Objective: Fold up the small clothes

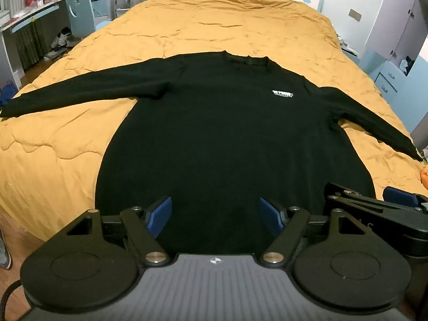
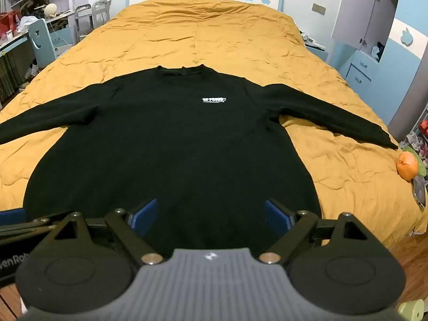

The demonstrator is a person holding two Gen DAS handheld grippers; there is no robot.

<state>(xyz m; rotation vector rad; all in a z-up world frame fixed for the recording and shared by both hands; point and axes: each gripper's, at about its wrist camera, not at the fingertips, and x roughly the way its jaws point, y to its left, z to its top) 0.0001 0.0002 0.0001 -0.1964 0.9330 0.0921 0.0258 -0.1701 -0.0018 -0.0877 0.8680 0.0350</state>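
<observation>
A black long-sleeved sweater [image 1: 227, 123] [image 2: 171, 139] with a small white chest logo lies flat, front up, on a mustard-yellow quilt [image 1: 227, 21] [image 2: 214, 32], both sleeves stretched out sideways. My left gripper [image 1: 215, 215] hovers over the sweater's hem, open, with nothing between its blue pads [image 1: 160, 214]. My right gripper [image 2: 210, 215] is open as well, over the hem a little further right, and it shows at the right edge of the left wrist view [image 1: 382, 200]. Neither gripper visibly touches the cloth.
An orange round object [image 2: 407, 166] sits at the bed's right edge near the right sleeve's cuff. A pale blue chair [image 1: 80, 10] and a cluttered desk stand left of the bed. Blue and white drawers [image 2: 359, 72] stand on the right. Wooden floor shows at the near corners.
</observation>
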